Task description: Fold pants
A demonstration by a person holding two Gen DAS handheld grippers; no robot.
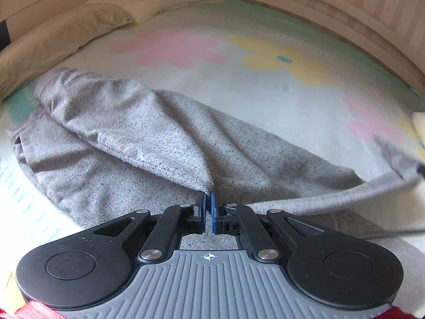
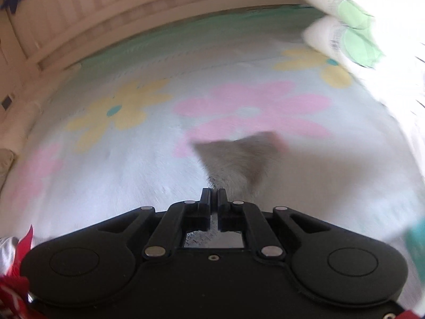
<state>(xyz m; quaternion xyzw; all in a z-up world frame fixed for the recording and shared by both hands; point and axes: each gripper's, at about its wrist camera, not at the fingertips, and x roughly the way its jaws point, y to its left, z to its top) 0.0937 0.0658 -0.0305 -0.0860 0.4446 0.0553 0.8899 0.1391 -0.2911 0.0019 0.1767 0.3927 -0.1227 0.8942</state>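
Grey speckled pants (image 1: 148, 138) lie crumpled on a flower-print sheet (image 1: 265, 85), one fold lifted into a ridge. My left gripper (image 1: 209, 195) is shut on the tip of that lifted fold, with blue pads pinching the cloth. From there a ribbed edge (image 1: 345, 196) of the pants stretches off to the right. In the blurred right wrist view, my right gripper (image 2: 213, 192) is shut on a corner of the grey pants (image 2: 239, 159), which sticks up beyond its fingers above the sheet (image 2: 132, 164).
Cream pillows (image 1: 66, 32) lie at the far left of the bed, below a striped wall (image 1: 345, 2). A white pillow with green print (image 2: 353, 24) sits at the upper right in the right wrist view. Red cloth (image 2: 16, 271) shows at the lower left.
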